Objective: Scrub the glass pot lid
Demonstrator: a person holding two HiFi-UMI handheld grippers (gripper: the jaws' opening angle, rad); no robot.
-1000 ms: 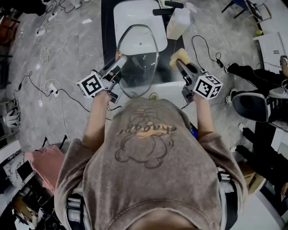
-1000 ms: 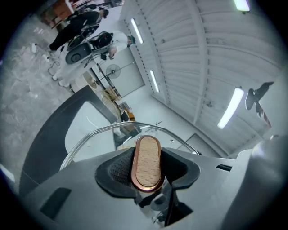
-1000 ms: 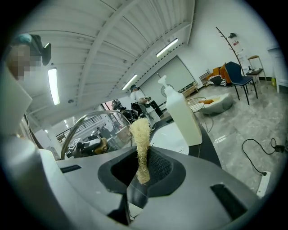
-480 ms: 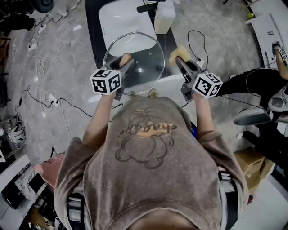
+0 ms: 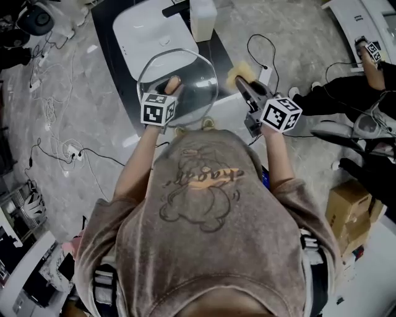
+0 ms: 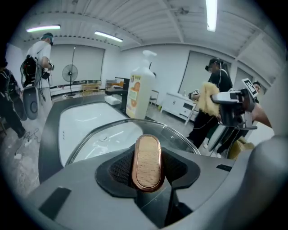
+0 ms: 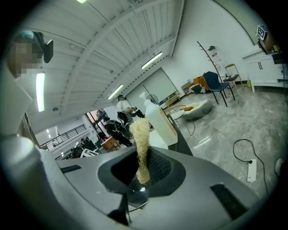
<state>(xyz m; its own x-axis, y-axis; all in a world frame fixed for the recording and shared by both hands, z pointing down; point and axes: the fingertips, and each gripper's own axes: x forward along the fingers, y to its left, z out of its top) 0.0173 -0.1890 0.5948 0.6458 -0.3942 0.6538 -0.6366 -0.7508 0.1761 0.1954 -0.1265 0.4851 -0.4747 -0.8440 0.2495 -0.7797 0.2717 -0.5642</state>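
Note:
The glass pot lid (image 5: 192, 77) hangs over the front of the white sink (image 5: 142, 31), its glass face turned up toward me. My left gripper (image 5: 170, 86) is shut on the lid's wooden handle (image 6: 147, 161), which stands upright between the jaws, with the glass rim (image 6: 180, 137) arcing behind it. To the right of the lid, and apart from it, my right gripper (image 5: 241, 85) is shut on a yellow loofah sponge (image 5: 235, 75). In the right gripper view the sponge (image 7: 141, 139) sticks up out of the jaws.
A white soap bottle (image 5: 203, 18) stands at the sink's far right edge, beyond the lid. A dark counter (image 5: 114, 68) frames the sink. Cables (image 5: 62, 148) lie on the floor to the left, and other people (image 5: 346, 93) stand at the right.
The left gripper has rolled and sunk with the lid, which went from a tilted narrow oval to a rounder, flatter face. The right gripper with the sponge has shifted slightly.

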